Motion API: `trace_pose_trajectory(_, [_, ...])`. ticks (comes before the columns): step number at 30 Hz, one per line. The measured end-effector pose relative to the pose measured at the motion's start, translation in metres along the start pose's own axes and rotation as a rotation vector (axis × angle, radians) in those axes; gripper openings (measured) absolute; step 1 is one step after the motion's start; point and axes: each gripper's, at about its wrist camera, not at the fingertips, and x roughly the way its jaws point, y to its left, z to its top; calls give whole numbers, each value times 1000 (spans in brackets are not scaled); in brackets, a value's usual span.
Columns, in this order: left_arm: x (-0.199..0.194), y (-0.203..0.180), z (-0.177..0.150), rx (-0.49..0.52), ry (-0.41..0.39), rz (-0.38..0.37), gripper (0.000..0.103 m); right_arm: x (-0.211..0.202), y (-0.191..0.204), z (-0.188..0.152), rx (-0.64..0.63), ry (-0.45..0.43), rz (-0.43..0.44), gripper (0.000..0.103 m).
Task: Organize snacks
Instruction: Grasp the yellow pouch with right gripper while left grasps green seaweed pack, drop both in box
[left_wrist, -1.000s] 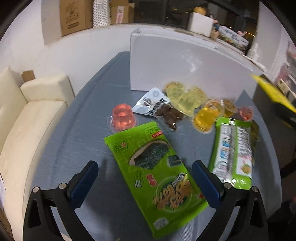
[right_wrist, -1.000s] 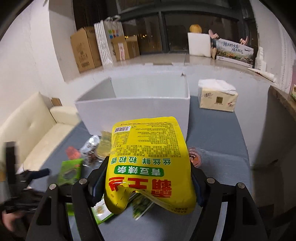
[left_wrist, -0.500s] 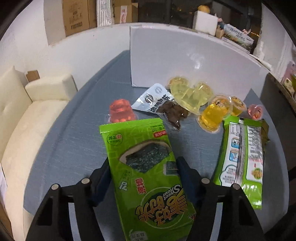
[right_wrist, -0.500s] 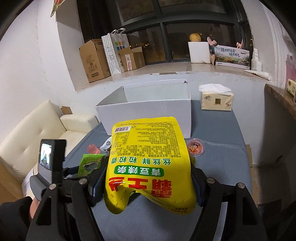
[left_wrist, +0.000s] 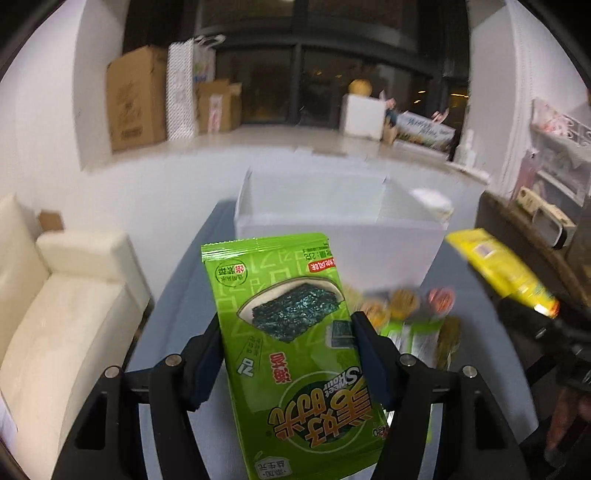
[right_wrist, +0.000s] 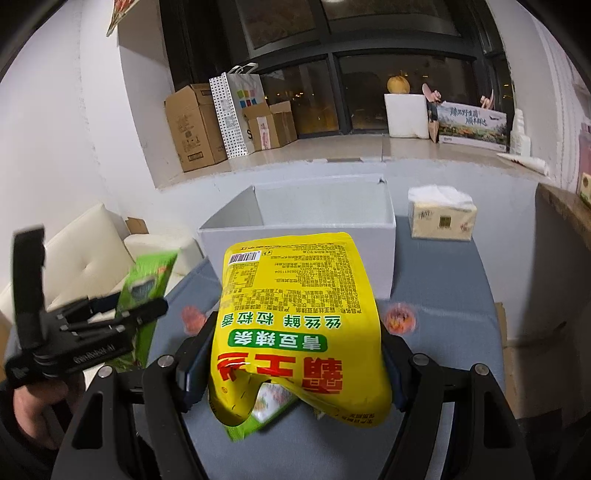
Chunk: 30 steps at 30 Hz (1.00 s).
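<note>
My left gripper (left_wrist: 287, 325) is shut on a green seaweed packet (left_wrist: 280, 295), its pads pressing the packet's two long edges, and holds it lifted above the grey table (left_wrist: 184, 302). In the right wrist view that same packet (right_wrist: 147, 280) hangs at the left in the left gripper (right_wrist: 122, 317), held by a person's hand. My right gripper (right_wrist: 295, 328) is shut on a yellow snack bag (right_wrist: 295, 288), raised in front of the open white box (right_wrist: 376, 258). The yellow bag (left_wrist: 498, 269) also shows at the right of the left wrist view, with the box (left_wrist: 332, 236) behind.
Several jelly cups (left_wrist: 406, 302) and a green-and-white packet (left_wrist: 417, 339) lie on the table under the lifted packet. A red jelly cup (right_wrist: 400, 317) sits near the box's right corner. A tissue pack (right_wrist: 441, 218) stands right of the box. A cream sofa (left_wrist: 55, 295) lies left.
My left gripper closed on the seaweed packet, which lay flat on the table, and raised it toward the box. The right gripper rose slightly with the yellow bag.
</note>
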Motion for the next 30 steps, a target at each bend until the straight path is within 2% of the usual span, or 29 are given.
trace_pose_trajectory(1, [2, -1, 13, 8, -10, -27, 71, 4, -1, 9, 2, -3, 11, 78])
trace_pose_trajectory(7, [34, -9, 78, 73, -52, -62, 71, 35, -10, 62, 29, -44, 23, 78])
trace_pose_trajectory(12, [81, 3, 132, 56, -28, -76, 71, 76, -31, 102, 110, -29, 57, 78])
trace_pose_trajectory(15, [110, 13, 152, 40, 1, -85, 71, 102, -32, 120, 85, -19, 31, 78])
trace_pose_trajectory(18, [135, 20, 164, 37, 13, -93, 72, 123, -34, 133, 76, -2, 31, 78])
trace_pose_trajectory(21, [158, 27, 166, 26, 28, -84, 80, 138, -38, 139, 82, 6, -6, 85])
trace_pose_trajectory(22, [166, 30, 166, 14, 42, -78, 89, 143, -40, 141, 95, 14, -4, 87])
trace_pose_trajectory(24, [176, 35, 164, -10, 65, -86, 100, 155, -45, 142, 119, 59, -9, 96])
trace_pose_trajectory(30, [182, 38, 152, 2, 91, -108, 102, 148, -46, 135, 79, 41, -39, 97])
